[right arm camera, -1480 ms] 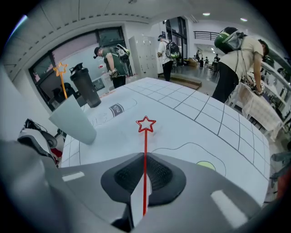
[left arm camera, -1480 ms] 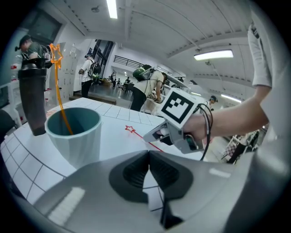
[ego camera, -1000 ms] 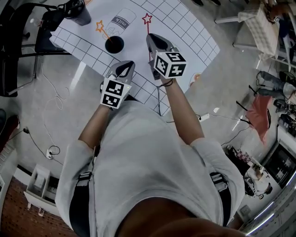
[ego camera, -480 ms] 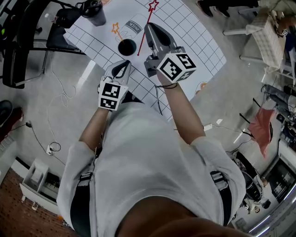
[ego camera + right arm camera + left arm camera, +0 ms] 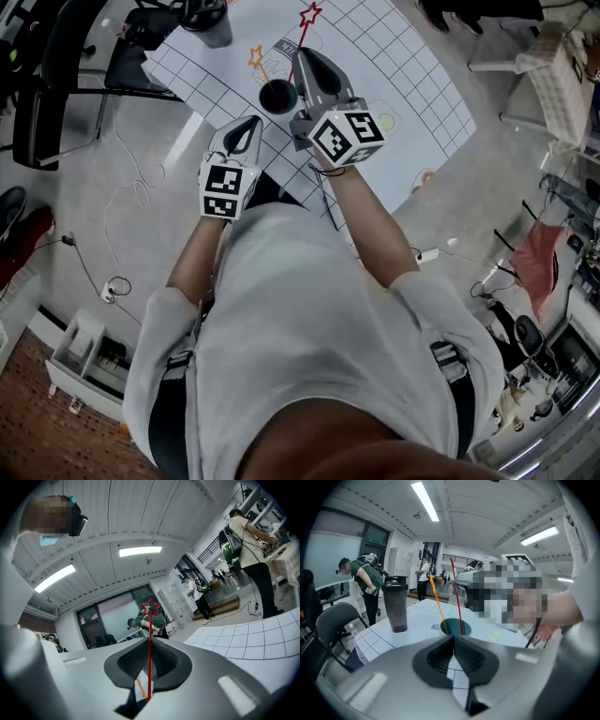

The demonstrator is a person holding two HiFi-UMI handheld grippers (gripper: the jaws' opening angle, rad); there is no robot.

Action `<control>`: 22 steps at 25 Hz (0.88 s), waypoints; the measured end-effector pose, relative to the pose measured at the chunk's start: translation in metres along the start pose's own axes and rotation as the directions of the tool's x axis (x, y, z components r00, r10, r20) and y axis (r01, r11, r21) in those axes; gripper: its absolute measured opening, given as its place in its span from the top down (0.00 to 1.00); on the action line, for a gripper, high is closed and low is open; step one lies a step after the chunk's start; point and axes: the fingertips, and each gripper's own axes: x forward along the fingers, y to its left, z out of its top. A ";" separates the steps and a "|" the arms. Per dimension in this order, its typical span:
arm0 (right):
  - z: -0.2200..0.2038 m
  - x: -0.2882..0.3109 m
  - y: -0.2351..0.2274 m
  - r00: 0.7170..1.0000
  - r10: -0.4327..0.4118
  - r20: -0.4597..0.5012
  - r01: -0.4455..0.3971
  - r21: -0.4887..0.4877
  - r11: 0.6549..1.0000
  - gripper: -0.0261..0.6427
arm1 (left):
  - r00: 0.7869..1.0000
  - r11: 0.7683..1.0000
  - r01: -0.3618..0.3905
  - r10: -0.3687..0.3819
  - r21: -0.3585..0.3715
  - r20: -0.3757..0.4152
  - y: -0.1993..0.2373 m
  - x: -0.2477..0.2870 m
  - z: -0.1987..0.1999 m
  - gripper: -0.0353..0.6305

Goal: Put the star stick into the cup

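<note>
Gridded white table (image 5: 412,84) below: over the last second my right tongs (image 5: 149,648), clamped on the red star stick (image 5: 302,39), had stood it up over the dark cup (image 5: 278,96), lower end apparently inside the mouth beside the orange stick (image 5: 257,60), left tongs (image 5: 453,639) shut and empty, so only the release seemed left.

Left gripper (image 5: 251,124), right gripper (image 5: 304,56): matt grey plastic shells, ribbed black pads (image 5: 438,657). Star stick (image 5: 149,653): smooth red plastic. Shaker (image 5: 395,606), frame left: smoky translucent plastic.

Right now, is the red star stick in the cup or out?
In: the red star stick ends inside the cup, with the right gripper shut on it.
</note>
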 end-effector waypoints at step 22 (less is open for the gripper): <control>-0.082 -0.039 -0.026 0.960 -0.080 -0.269 0.077 -0.021 0.997 0.94 | 0.999 0.999 0.041 -0.042 -0.020 -0.032 -0.018 0.017 -0.015 0.94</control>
